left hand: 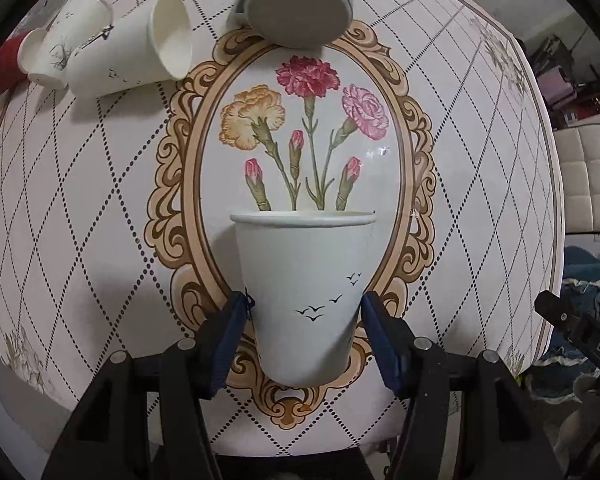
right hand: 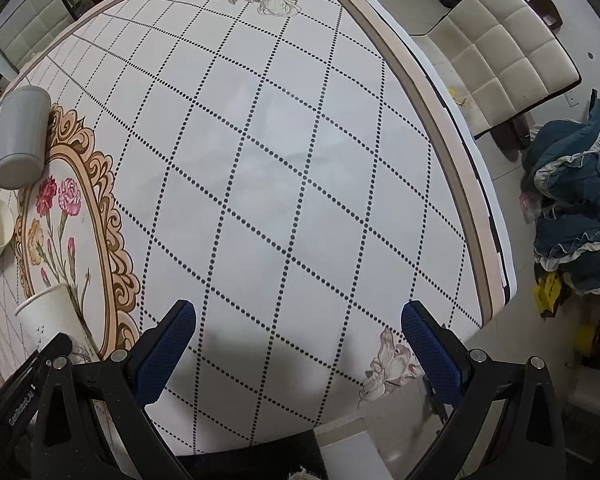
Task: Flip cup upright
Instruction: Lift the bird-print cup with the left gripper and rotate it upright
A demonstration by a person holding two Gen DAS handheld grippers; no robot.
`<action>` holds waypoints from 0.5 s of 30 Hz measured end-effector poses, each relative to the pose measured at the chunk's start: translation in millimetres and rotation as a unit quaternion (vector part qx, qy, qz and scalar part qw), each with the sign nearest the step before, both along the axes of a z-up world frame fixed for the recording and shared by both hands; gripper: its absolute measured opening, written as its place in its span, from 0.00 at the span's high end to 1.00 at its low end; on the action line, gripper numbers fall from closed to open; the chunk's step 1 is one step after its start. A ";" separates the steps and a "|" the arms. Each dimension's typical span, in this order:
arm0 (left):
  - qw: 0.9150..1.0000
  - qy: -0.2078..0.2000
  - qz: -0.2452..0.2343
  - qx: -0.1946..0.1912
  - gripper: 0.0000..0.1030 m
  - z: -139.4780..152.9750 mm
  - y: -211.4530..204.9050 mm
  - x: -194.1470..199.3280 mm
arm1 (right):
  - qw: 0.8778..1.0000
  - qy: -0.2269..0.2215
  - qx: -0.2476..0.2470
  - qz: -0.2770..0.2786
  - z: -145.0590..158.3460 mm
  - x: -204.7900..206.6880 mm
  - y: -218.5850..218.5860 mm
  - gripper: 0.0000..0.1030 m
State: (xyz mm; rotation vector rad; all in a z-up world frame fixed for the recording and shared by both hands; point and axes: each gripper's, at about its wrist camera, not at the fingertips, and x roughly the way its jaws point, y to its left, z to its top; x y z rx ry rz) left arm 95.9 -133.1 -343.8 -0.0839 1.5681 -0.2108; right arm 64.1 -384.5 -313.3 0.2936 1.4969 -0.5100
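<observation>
A white paper cup with small black birds (left hand: 304, 292) sits between the blue pads of my left gripper (left hand: 305, 322), rim pointing away from the camera over the floral oval of the table. The pads press on its sides, near its base. The same cup shows at the lower left of the right wrist view (right hand: 52, 320). My right gripper (right hand: 299, 332) is open and empty above the bare checked part of the table (right hand: 280, 200).
A grey cup (left hand: 304, 4) lies on its side at the far end of the oval. Several white paper cups (left hand: 132, 52) lie at the far left beside a red cup (left hand: 0, 68). A white chair (right hand: 496, 48) and blue cloth (right hand: 576, 200) are beyond the table's right edge.
</observation>
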 end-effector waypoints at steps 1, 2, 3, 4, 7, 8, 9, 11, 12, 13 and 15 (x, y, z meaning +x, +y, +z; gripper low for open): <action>1.000 0.003 -0.002 0.003 0.44 -1.3 -1.1 1.2 | 1.000 0.000 -0.001 -0.001 1.6 -1.1 1.1 0.00; 1.000 0.004 -0.006 0.010 0.43 -4.0 -4.4 0.3 | 1.000 -0.001 -0.001 -0.002 2.6 -2.9 1.9 0.00; 1.000 0.003 -0.010 0.017 0.35 -5.6 -7.5 1.5 | 1.000 -0.001 -0.002 -0.002 4.0 -4.6 3.4 0.00; 1.000 -0.003 -0.016 0.023 0.27 -5.6 -9.1 2.0 | 1.000 -0.002 -0.003 -0.003 5.7 -6.2 4.4 0.00; 0.999 -0.015 -0.024 0.031 0.08 -4.1 -12.8 0.3 | 1.000 -0.004 -0.007 -0.007 9.5 -11.2 5.2 0.00; 0.999 -0.017 -0.026 0.031 0.07 -3.2 -13.8 0.2 | 1.000 -0.004 -0.007 -0.008 9.9 -13.0 3.2 0.00; 0.999 -0.019 -0.029 0.031 0.07 -2.5 -15.5 0.3 | 1.000 -0.005 -0.008 -0.010 10.8 -15.0 3.2 0.00; 0.999 -0.021 -0.032 0.032 0.07 -0.4 -18.6 0.1 | 1.000 -0.006 -0.008 -0.012 13.1 -17.7 3.2 0.00; 0.999 -0.023 -0.033 0.033 0.07 2.5 -20.1 0.4 | 1.000 -0.006 -0.008 -0.013 14.4 -19.3 3.6 0.00; 0.999 -0.026 -0.035 0.033 0.07 5.0 -21.8 0.7 | 1.000 -0.008 -0.008 -0.013 16.4 -20.3 4.2 0.00; 0.998 -0.032 -0.037 0.033 0.07 12.8 -22.6 2.1 | 1.000 -0.011 -0.009 -0.014 20.2 -21.4 6.3 0.00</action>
